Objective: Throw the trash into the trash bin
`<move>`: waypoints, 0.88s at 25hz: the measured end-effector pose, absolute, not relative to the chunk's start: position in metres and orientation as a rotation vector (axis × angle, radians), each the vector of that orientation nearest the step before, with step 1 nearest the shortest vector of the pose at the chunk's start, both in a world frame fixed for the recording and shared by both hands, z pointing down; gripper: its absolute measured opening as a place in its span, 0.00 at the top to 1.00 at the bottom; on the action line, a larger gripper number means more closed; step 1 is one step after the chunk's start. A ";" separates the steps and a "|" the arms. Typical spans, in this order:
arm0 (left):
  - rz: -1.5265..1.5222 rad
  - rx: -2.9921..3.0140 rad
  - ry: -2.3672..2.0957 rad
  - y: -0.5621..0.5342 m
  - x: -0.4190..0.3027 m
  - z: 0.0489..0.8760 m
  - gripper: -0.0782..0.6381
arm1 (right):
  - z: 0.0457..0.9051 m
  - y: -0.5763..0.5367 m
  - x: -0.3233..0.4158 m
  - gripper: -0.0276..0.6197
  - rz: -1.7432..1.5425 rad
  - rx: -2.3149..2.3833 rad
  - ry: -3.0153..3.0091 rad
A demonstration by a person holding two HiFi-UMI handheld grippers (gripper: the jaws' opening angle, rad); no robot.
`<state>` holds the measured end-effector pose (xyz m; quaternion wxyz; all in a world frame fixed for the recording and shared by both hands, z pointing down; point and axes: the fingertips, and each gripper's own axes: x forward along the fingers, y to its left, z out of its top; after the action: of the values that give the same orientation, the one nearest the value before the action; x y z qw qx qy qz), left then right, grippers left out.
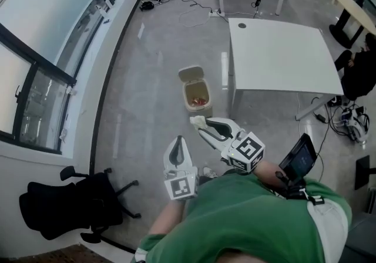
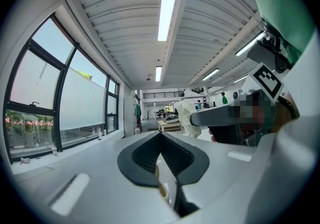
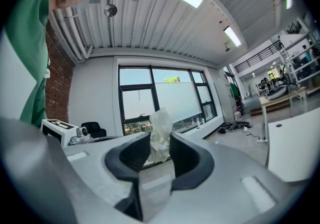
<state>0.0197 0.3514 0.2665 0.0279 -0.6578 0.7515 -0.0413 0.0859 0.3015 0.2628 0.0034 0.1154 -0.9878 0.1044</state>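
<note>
A person in a green shirt (image 1: 252,221) is holding two grippers level above a grey floor (image 1: 153,80). The right gripper (image 3: 160,137) is clamping a crumpled white tissue (image 3: 161,118). Its jaws are standing partly apart around the wad, and both fingers (image 3: 190,158) are pressing on it. The tissue is filling the gap between the pads, with its upper part poking out past the fingertips.

In the head view the tissue is hanging at the tip of that gripper, just short of the near side of the bin (image 1: 187,98) and clear of it. The bin is standing on the floor just beside the left edge of a white table (image 1: 282,56). Its lid is flipped open and reddish scraps are showing inside.

The left gripper (image 2: 161,134) is keeping its jaws pressed together with nothing between them. It is sitting to the left of the right gripper and nearer the person. A black chair (image 1: 64,206) is standing by the window (image 1: 47,27) at the lower left.
</note>
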 end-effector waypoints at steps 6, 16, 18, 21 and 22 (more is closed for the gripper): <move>-0.127 -2.093 2.272 0.341 -0.017 0.270 0.88 | 0.271 0.297 0.055 0.77 0.344 0.469 -3.072; -0.090 -2.243 2.162 0.304 -0.017 0.271 0.88 | 0.275 0.271 0.055 0.77 0.360 0.602 -3.030; -0.086 -2.259 2.132 0.292 -0.016 0.272 0.88 | 0.276 0.262 0.055 0.77 0.366 0.617 -3.024; -0.084 -2.274 2.109 0.274 -0.017 0.271 0.88 | 0.277 0.246 0.053 0.77 0.366 0.637 -3.021; -0.088 -2.275 2.112 0.267 -0.018 0.270 0.88 | 0.278 0.240 0.053 0.77 0.365 0.645 -3.020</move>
<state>-0.0182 0.2666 0.2704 0.0181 -0.7324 0.6800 -0.0284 0.0531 0.2397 0.2777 0.0158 0.2073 -0.9711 0.1175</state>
